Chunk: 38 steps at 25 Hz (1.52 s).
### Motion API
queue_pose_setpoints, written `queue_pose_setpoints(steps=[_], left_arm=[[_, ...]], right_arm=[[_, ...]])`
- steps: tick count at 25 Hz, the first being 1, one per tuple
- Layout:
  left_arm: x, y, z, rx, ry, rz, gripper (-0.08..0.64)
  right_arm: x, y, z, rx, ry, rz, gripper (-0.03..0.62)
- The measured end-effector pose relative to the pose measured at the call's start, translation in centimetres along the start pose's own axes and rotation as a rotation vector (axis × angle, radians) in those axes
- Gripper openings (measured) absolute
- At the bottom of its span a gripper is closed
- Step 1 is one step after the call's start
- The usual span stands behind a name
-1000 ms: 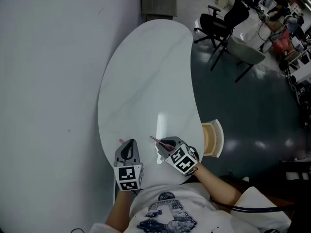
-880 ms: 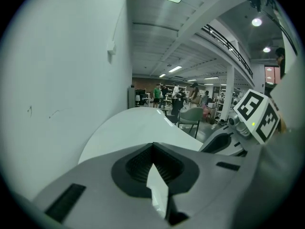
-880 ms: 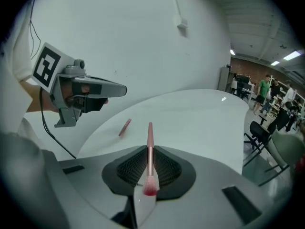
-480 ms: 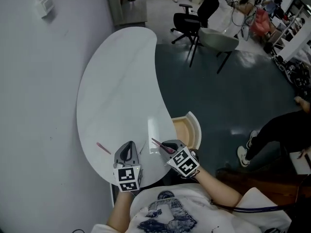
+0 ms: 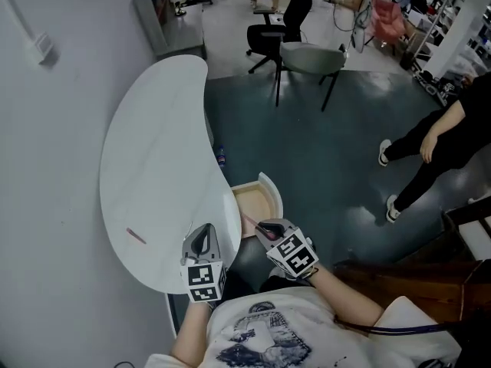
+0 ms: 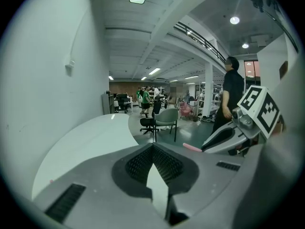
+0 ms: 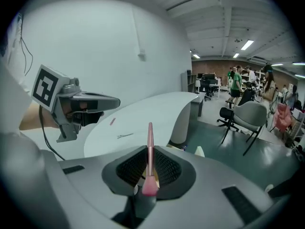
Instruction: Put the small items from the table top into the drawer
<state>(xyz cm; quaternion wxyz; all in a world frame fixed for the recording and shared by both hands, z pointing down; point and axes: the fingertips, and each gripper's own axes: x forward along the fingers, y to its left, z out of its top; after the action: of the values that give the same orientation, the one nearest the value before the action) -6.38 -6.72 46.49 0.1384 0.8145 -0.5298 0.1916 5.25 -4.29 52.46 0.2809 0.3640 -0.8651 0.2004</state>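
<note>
The drawer [image 5: 271,192] stands open beside the table [image 5: 153,129] edge, reachable from above. The wall [image 5: 46,167] hems the table's other side. A chair [image 5: 311,58] stands well apart.

the person wears a white t-shirt [image 5: 261,332] with a dark blue printed graphic on the front. the left hand-held gripper [image 5: 205,232] and the right hand-held gripper [image 5: 266,229] each have a smooth light grey shell with a dark hollow, black ribbed pads [image 6: 139,164] inside it, and a white cube [image 5: 203,280] bearing black square markers. a dark cable [image 5: 399,330] runs beside the right arm
</note>
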Motion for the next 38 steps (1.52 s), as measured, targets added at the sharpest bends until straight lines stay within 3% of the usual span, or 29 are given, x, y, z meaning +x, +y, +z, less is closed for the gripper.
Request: queue_pose_setpoints(steps=[9, 14, 25, 38], left_arm=[[0.4, -9.0, 0.4, 0.044, -0.007, -0.033, 0.025], [0.2, -11.4, 0.8, 0.064, 0.001, -0.055, 0.025], [3.3, -10.9, 0.2, 0.113, 0.056, -0.101, 0.025], [10.5, -5.4, -0.6, 0.12, 0.105, -0.198, 0.025]], right_arm=[[-6.8, -3.8, -4.0, 0.051, -0.044, -0.043, 0.061], [-8.2, -4.9, -5.3, 0.105, -0.052, -0.069, 0.061], [-6.0, -7.2, -6.5, 0.233, -0.043, -0.127, 0.061], [1.8, -9.7, -6.0, 0.345, 0.055, -0.238, 0.061]])
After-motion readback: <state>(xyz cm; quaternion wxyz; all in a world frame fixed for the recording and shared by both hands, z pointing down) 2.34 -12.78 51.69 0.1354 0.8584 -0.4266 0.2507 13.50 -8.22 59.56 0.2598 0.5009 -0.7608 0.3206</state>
